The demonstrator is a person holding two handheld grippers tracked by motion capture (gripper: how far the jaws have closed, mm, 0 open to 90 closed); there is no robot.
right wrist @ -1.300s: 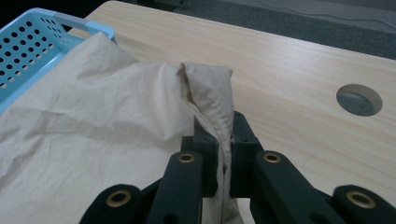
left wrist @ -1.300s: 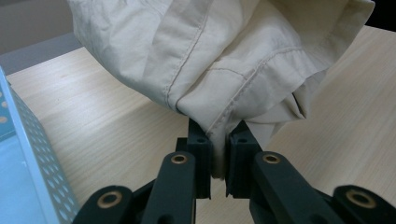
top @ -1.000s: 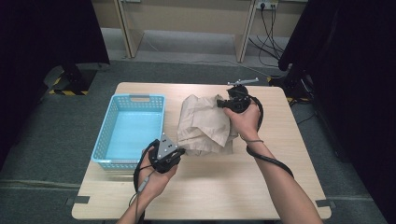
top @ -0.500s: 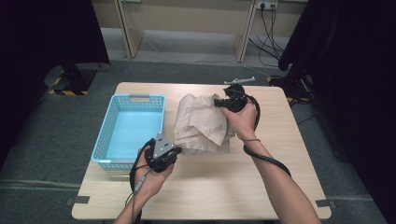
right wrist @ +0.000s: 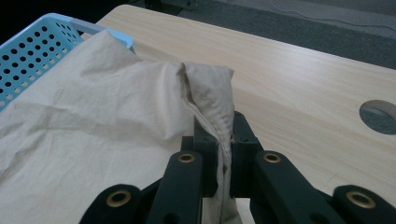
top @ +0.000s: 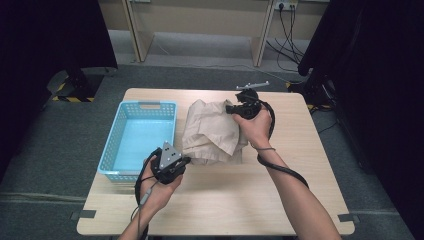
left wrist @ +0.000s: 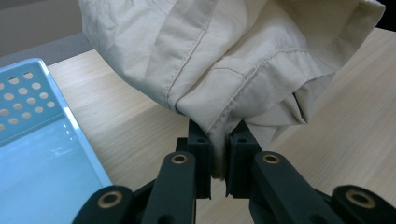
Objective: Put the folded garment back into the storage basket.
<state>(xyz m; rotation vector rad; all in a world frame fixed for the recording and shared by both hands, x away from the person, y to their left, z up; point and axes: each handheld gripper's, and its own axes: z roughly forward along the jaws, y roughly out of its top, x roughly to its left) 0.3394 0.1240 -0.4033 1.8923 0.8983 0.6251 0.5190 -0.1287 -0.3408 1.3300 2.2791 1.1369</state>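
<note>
High view: a beige garment [top: 212,131] lies bunched on the wooden table [top: 280,200], stretched between the two grippers, just right of a blue basket [top: 125,150].
Left gripper [top: 184,161]: clenched on a folded hem at the garment's near corner; the left gripper view shows the seam [left wrist: 219,135] pinched between the pads.
Right gripper [top: 231,108]: clamped on the far corner, a thick seam [right wrist: 224,135] squeezed between its jaws, with the cloth spreading away to its left.
Risk, slipping: both holds sit right at the cloth's edge, so a sharp pull apart could, I think, drag a hem out of the jaws.
Risk, snagging: the basket's rim [right wrist: 70,23] stands just beside the cloth on the far side of the right gripper, and loose folds could catch on it when lifted.
Open room: bare tabletop lies behind the left gripper, toward the person, and to the right of the right gripper.
Edges: a round hole [right wrist: 378,116] in the tabletop lies off to the right gripper's right; the table's far edge runs close beyond that gripper.
</note>
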